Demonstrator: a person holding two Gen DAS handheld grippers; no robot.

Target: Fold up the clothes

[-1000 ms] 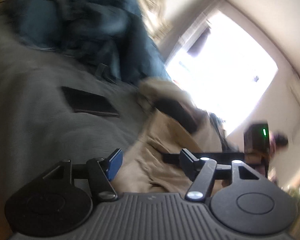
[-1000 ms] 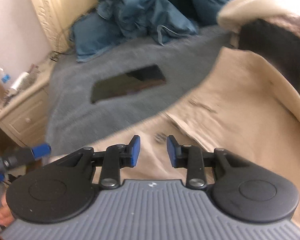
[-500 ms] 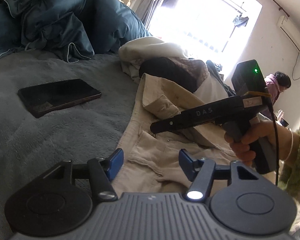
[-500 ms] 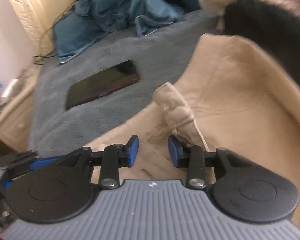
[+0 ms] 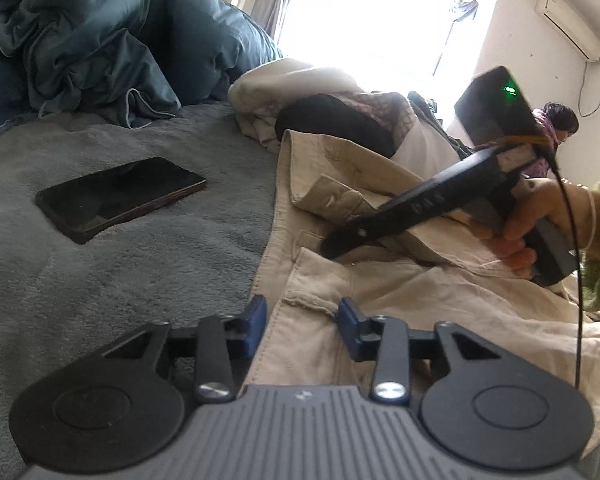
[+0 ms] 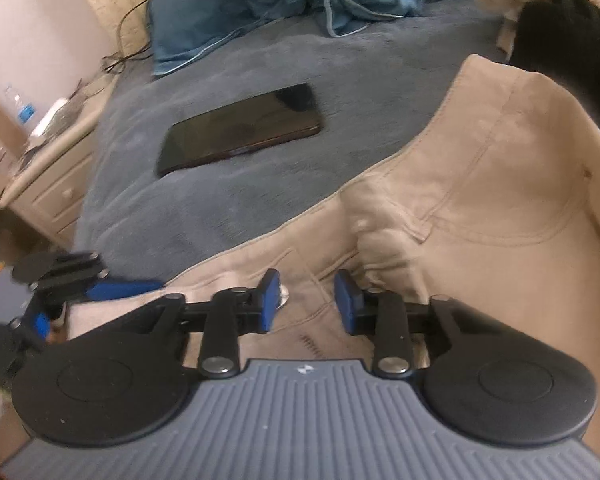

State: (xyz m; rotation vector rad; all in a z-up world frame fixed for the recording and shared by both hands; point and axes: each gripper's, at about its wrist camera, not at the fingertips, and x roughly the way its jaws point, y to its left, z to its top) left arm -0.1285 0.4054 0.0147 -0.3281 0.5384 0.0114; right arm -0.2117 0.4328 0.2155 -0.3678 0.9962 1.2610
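Beige trousers barely begun, both grippers closing in at the waistband.

The beige trousers [image 5: 400, 300] lie rumpled beside the phone [image 5: 120, 196], no clean fold yet. Left gripper [image 5: 300, 326] straddles their edge seam, jaws closing, pads not yet pressing. Right gripper [image 6: 306, 300] closes likewise over the waistband; every fold remains.
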